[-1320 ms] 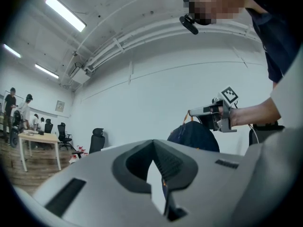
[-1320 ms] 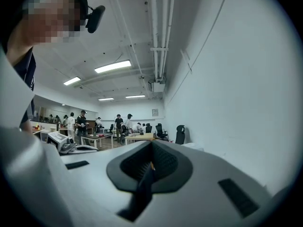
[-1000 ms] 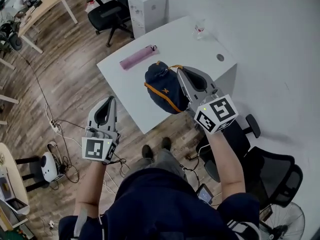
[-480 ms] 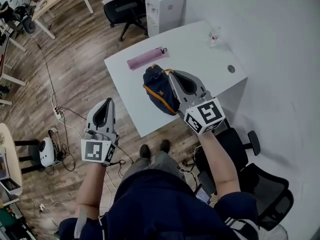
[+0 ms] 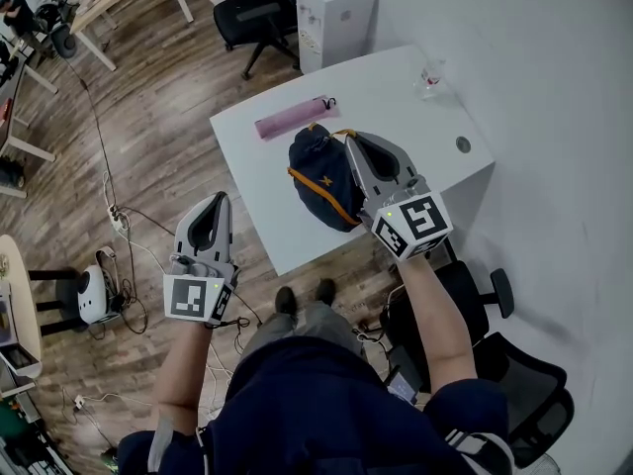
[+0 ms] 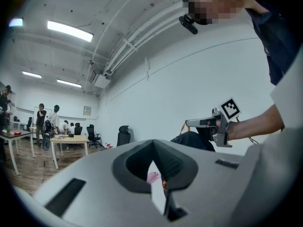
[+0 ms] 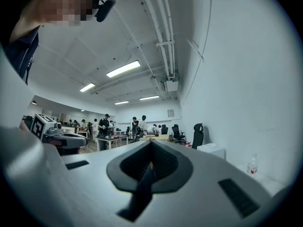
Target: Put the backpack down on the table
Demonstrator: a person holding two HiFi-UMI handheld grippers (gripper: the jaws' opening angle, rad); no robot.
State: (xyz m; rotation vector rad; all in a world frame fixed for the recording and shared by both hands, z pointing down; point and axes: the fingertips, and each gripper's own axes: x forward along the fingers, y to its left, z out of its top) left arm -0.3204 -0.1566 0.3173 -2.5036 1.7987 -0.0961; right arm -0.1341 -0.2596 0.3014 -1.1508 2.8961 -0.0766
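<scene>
The right tool [image 5: 348,138], clamped on the dark strap [image 7: 143,189] of the navy fabric backpack with orange trim [image 5: 316,176] hanging just beneath it, may release too near the white worktop's [image 5: 406,97] front edge, toppling it off; the left tool [image 5: 222,198] is closed, empty.

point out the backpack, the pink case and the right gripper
backpack [image 5: 318,171], head view, its dark blue body
pink case [image 5: 290,120], head view, middle of its length
right gripper [image 5: 350,139], head view, where its tips close on the backpack's strap
</scene>
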